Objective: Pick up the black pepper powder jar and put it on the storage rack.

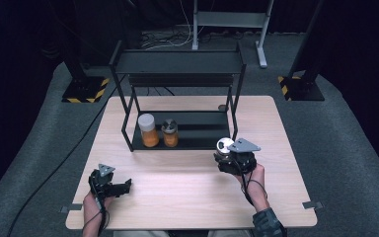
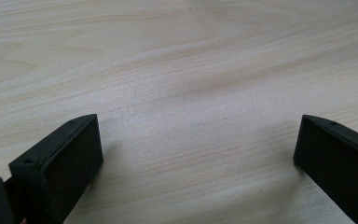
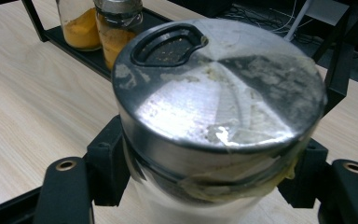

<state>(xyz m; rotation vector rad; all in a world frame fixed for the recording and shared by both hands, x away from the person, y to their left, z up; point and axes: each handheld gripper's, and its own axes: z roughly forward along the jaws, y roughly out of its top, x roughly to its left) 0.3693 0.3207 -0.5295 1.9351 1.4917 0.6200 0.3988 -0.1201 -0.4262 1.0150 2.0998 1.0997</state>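
Right tongs point(image 3: 205, 186) grip a metal-lidded jar point(image 3: 214, 88) at 5 o'clock of the rack point(image 1: 177, 61). Left tongs point(image 2: 196, 154) stand open over the worktop point(image 2: 177, 70).

Left tool point(image 1: 121, 187) low near the desk's point(image 1: 187, 197) front-left corner, jaws wide apart, nothing between. Right tool point(image 1: 227, 157) raised at mid-right, jaws clamped on a jar point(image 3: 219, 116), wrist straight.

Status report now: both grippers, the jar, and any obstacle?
Right gripper shut on metal-lidded jar, by rack. Left gripper open, idle on table. Rack post close beside jar.
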